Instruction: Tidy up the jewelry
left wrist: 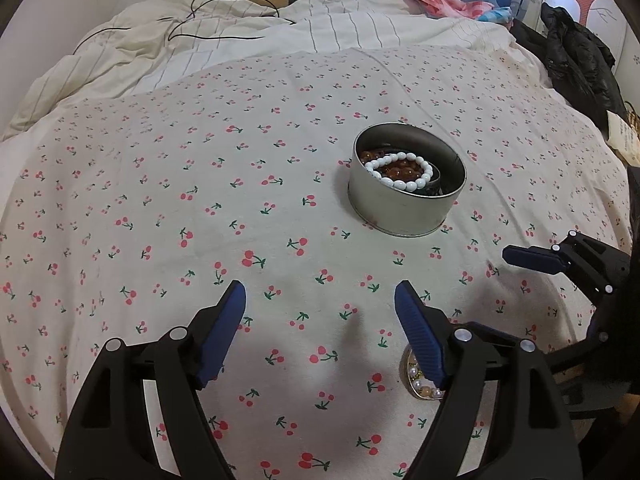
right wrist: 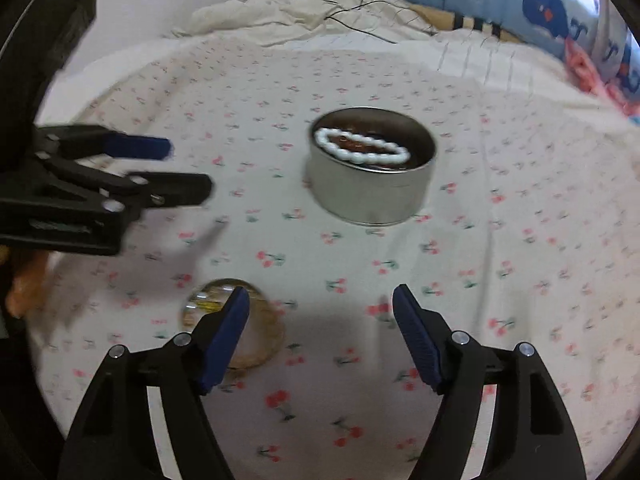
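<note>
A round silver tin (left wrist: 404, 216) (right wrist: 368, 196) stands open on the cherry-print sheet. In it lie a white bead bracelet (left wrist: 400, 172) (right wrist: 362, 148) and amber-brown beads (left wrist: 400, 169). A small round gold-rimmed piece with pearl beads (left wrist: 418, 380) (right wrist: 262, 336) lies on the sheet, nearer than the tin and half hidden by a finger in each view. My left gripper (left wrist: 320, 296) (right wrist: 190, 169) is open and empty over bare sheet, with the piece just outside its right finger. My right gripper (right wrist: 320, 296) is open and empty too, with the piece behind its left finger. One of its blue fingers (left wrist: 532, 260) shows in the left wrist view.
The bed sheet (left wrist: 200, 200) spreads wide to the left of the tin. A rumpled striped quilt (left wrist: 200, 48) with a black cable (left wrist: 208, 20) lies at the back, a dark jacket (left wrist: 580, 64) at the far right, and whale-print pillows (right wrist: 552, 12) along the headboard.
</note>
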